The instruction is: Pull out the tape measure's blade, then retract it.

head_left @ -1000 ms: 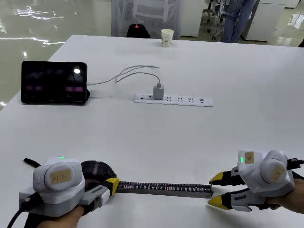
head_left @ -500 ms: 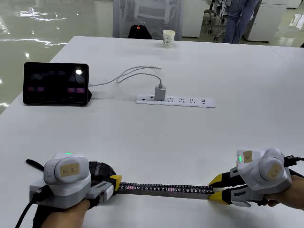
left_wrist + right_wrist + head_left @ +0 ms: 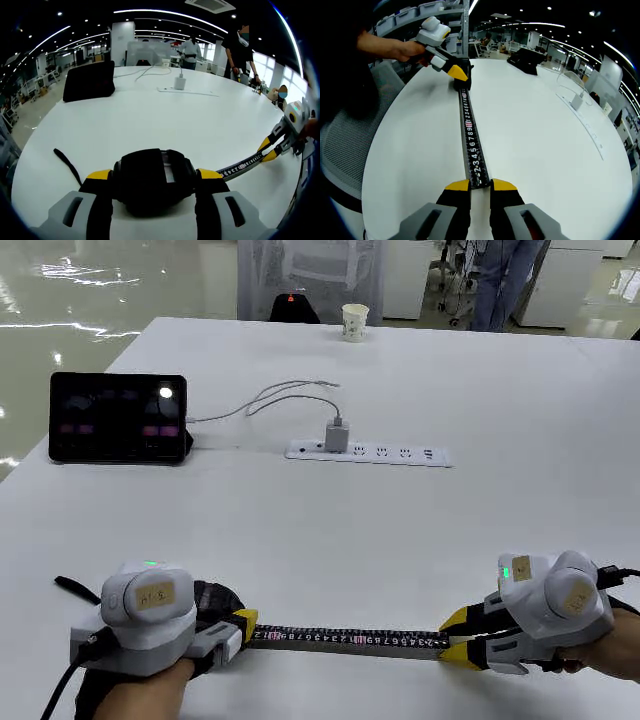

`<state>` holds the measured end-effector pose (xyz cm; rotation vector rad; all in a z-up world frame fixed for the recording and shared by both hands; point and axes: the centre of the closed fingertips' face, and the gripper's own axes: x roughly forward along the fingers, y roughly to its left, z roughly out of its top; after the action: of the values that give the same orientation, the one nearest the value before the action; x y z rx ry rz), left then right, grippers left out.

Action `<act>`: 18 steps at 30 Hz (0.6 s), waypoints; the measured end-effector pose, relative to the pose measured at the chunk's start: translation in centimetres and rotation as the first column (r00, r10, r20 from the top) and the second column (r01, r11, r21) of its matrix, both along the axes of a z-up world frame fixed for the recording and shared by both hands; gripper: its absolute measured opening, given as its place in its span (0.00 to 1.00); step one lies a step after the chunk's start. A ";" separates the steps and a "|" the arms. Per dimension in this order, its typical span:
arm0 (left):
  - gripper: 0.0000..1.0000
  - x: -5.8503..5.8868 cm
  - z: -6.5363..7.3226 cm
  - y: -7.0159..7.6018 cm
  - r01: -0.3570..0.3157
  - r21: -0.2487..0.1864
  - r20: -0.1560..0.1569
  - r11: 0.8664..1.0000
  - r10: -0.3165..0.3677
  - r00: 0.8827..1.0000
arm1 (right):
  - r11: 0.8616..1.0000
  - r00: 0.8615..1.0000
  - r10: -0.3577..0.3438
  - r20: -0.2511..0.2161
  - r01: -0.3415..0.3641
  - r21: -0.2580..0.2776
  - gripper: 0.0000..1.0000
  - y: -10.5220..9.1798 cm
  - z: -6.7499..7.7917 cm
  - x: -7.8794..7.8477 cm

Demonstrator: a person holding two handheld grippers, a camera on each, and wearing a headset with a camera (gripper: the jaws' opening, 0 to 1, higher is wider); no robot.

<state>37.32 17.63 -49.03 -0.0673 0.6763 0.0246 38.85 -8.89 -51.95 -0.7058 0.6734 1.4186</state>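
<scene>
On table [image 3: 300, 530], extended blade [image 3: 345, 639]

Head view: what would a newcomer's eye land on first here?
A black tape blade stretched along the near edge of the white table, its case clamped in the left claw and its tip pinched by the right claw. Farther back sit a dark tablet at left and a power strip mid-table.

Two hand-held grippers, level, tips facing each other.
Left gripper [image 3: 240, 625]: gripped from behind by left hand [image 3: 135, 700], jaws spread wide, clamped on either side of tape measure [image 3: 150, 172]. Right gripper [image 3: 458, 638]: gripped by right hand [image 3: 612, 645], jaws nearly together, pinching end of blade [image 3: 470, 135].
</scene>
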 end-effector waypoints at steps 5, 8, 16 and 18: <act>0.61 0.0 -0.1 0.1 0.005 0.007 -0.013 1.000 -0.004 1.000 | 1.000 1.000 0.000 0.001 0.001 -0.003 0.10 0.0 0.0 0.0; 0.60 0.0 0.0 0.1 0.003 0.013 -0.012 1.000 -0.003 1.000 | 1.000 1.000 0.001 0.001 -0.001 -0.004 0.10 0.0 0.0 0.0; 0.58 -0.1 0.1 0.1 0.012 0.015 -0.015 1.000 -0.011 1.000 | 1.000 1.000 0.000 0.000 0.000 -0.005 0.10 -0.1 0.0 0.0; 0.58 -0.2 0.1 0.1 0.014 0.014 -0.016 1.000 -0.014 1.000 | 1.000 1.000 0.000 0.000 0.000 -0.005 0.10 -0.1 0.0 0.0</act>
<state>37.14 17.76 -48.96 -0.0485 0.6925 0.0168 38.89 -9.00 -51.96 -0.7099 0.6769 1.4169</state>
